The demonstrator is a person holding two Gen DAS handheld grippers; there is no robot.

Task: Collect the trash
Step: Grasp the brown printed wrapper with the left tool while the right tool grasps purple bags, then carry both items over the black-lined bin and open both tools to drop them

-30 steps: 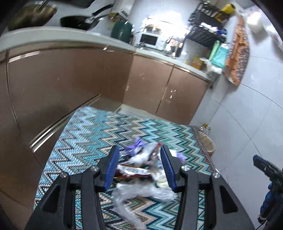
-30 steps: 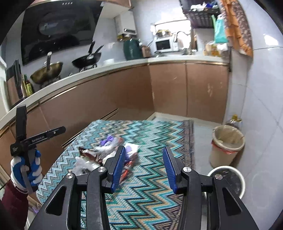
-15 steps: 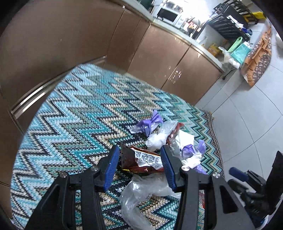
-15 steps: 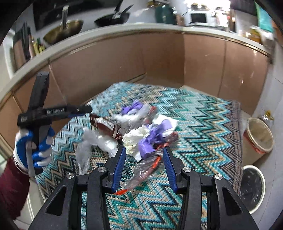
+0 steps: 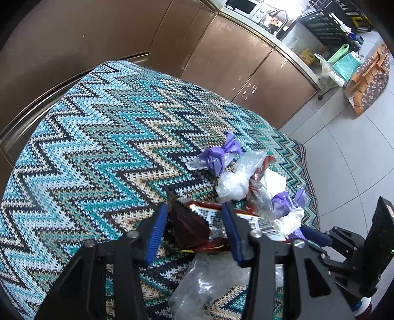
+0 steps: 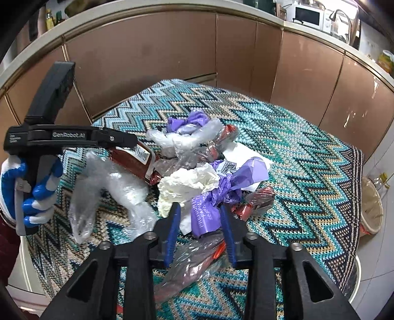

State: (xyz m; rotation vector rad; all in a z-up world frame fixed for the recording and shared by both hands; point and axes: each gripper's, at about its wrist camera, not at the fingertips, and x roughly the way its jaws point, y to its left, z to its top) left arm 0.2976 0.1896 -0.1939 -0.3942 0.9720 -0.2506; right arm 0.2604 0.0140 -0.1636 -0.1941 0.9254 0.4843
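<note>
The zigzag rug [image 5: 98, 152] carries your trash pile [image 6: 197, 167] near its far-right part. Your left gripper [image 5: 194, 221] gapes wide around the dark red snack wrapper [image 5: 192, 226]; your right gripper [image 6: 200, 221] spreads wide around the purple bag [image 6: 209, 204].

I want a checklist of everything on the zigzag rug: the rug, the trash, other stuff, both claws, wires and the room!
Surface: teal zigzag woven rug, flat.
Job's things: dark red snack wrapper; purple plastic bag; crumpled white paper; clear plastic film.
Clutter: nothing seen.
Claws: left claw open around the red wrapper; right claw open around the purple bag.
Cables: nothing seen.
Surroundings: brown cabinets, white microwave, beige bin.
</note>
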